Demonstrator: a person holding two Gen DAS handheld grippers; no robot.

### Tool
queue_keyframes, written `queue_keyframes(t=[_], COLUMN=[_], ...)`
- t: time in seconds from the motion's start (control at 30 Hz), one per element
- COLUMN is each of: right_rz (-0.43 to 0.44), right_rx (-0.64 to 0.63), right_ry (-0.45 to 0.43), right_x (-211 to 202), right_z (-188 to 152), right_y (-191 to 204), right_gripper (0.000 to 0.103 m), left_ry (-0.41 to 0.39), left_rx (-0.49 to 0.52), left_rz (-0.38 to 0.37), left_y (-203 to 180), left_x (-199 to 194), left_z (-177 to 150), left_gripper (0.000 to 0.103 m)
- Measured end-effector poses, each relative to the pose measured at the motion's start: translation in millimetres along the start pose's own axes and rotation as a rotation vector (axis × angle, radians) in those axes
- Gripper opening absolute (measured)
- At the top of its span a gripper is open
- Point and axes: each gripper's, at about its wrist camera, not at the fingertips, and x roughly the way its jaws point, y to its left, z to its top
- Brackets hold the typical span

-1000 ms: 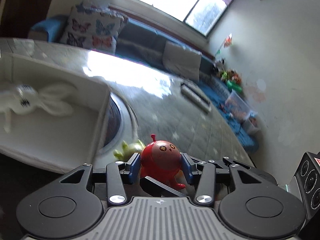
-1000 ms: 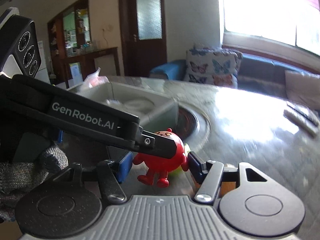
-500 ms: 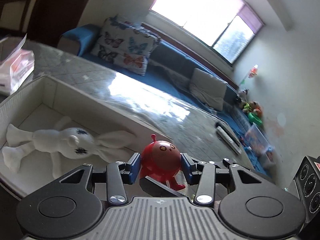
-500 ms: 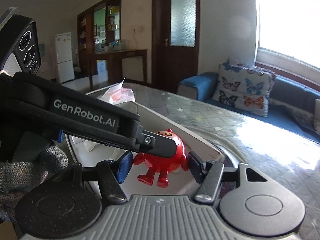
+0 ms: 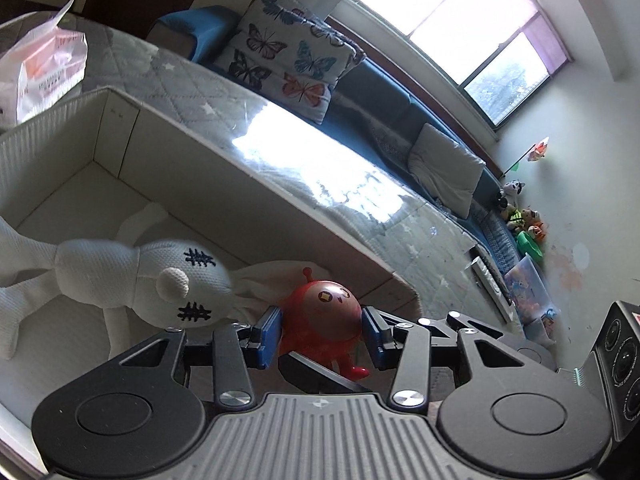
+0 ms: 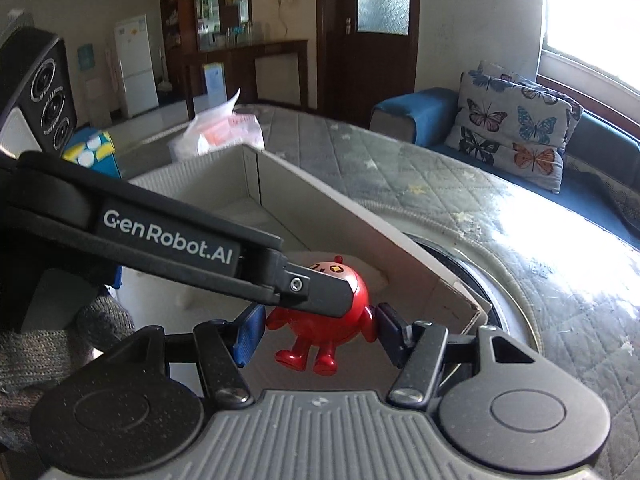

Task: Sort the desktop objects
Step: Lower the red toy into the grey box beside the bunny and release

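Observation:
A round red toy figure (image 5: 324, 320) with small feet is clamped between the blue pads of my left gripper (image 5: 322, 338), held above the open white box (image 5: 280, 208). A white knitted rabbit (image 5: 132, 272) lies inside the box. In the right wrist view the same red toy (image 6: 332, 316) sits between the blue pads of my right gripper (image 6: 318, 334); the right pads stand at its sides, contact unclear. The left gripper's black finger (image 6: 200, 248) crosses that view over the toy.
The box (image 6: 340, 208) rests on a quilted grey table cover (image 6: 520, 248). A plastic bag (image 5: 44, 64) lies behind the box. A dark round recess (image 6: 472, 272) sits in the table beside the box. A blue sofa with butterfly cushions (image 5: 292, 52) stands beyond.
Both grippers have carried the red toy from the table beside the box to over the box, and lower toward the rabbit.

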Motion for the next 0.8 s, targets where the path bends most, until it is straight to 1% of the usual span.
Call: queue_keyframes(t=[0.33, 0.53, 0.73, 0.8], right_rz=[-0.055, -0.059, -0.053, -0.048], right_rx=[-0.067, -0.075, -0.066, -0.060], right_ry=[0.071, 0.073, 0.053, 0.044], right_x=[23.6, 25.8, 22.0, 19.4], right_z=[2.3, 2.9, 1.7, 1.1], right_y=[8.9, 9.3, 8.5, 8.2], right_gripper=[0.061, 0.062, 0.062, 0.064], left_ry=[0.016, 0.016, 0.009, 0.009], left_rx=[-0.019, -0.025, -0.024, -0.025], left_rz=[0.010, 0.012, 0.017, 0.020], left_y=[1.8, 0.2, -0.5, -0.5], left_x=[4.7, 5.2, 3.2, 2.5], left_z=[0.3, 0.4, -0.7, -1.5], left_gripper=[0.044, 0.044, 0.044, 0.044])
